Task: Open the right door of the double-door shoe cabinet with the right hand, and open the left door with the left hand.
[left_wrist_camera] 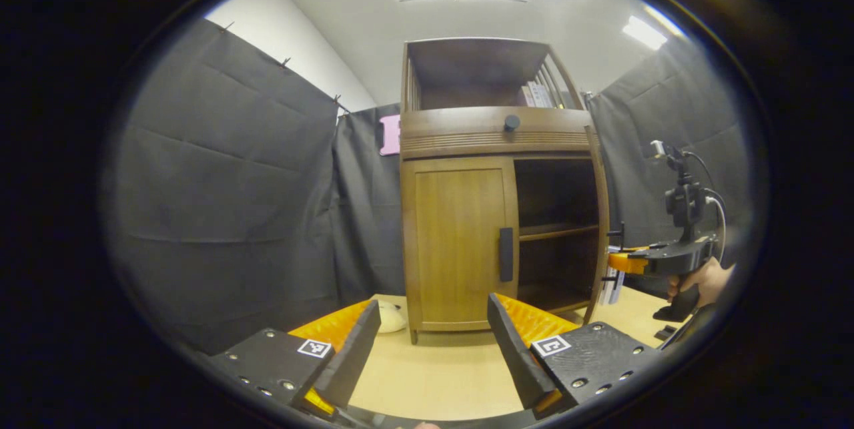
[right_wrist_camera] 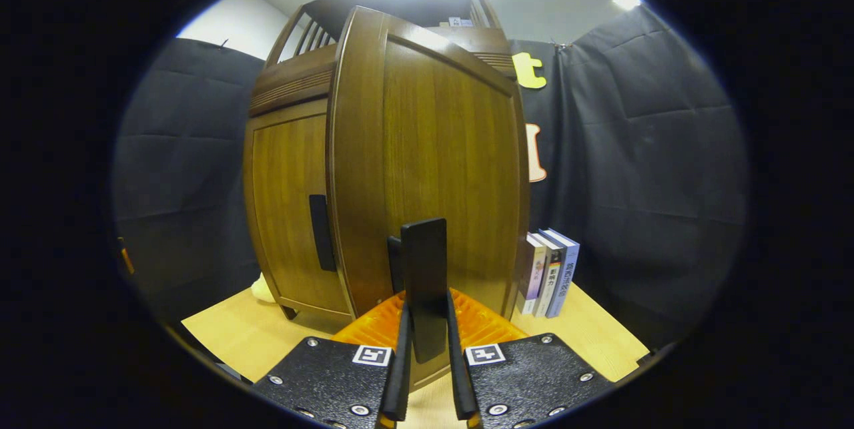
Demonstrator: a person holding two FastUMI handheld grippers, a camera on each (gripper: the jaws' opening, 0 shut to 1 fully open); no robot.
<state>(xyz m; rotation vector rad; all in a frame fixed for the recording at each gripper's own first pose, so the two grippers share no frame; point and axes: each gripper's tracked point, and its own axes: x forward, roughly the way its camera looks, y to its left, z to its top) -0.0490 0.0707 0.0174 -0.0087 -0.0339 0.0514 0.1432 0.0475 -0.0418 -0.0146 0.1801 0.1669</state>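
My right claw (right_wrist_camera: 427, 349) is clamped on the handle of the right door (right_wrist_camera: 427, 169), both fingers pressing the dark vertical bar (right_wrist_camera: 423, 282) between them. That door stands swung well out from the shoe cabinet (left_wrist_camera: 494, 135); in the left gripper view the right half of the cabinet gapes open, and I can see its dark inside with a shelf (left_wrist_camera: 557, 230) across the middle. In that view, off to the right, my right claw (left_wrist_camera: 617, 262) and the hand (left_wrist_camera: 707, 282) holding it sit at the edge of the open door. So I judge the first half of the job done, or very nearly.

The left door (left_wrist_camera: 460, 242) is shut, flush with the frame, its dark handle (left_wrist_camera: 506, 254) untouched. My left claw (left_wrist_camera: 434, 342) hangs in front of it with its fingers wide apart, holding nothing, well short of the handle and a little low. The second half is all left to do: bring the left claw up to that handle, close on it and pull the door outward.

A row of books (right_wrist_camera: 550, 272) stands on the table (right_wrist_camera: 253, 335) just beside the cabinet, near the open door.
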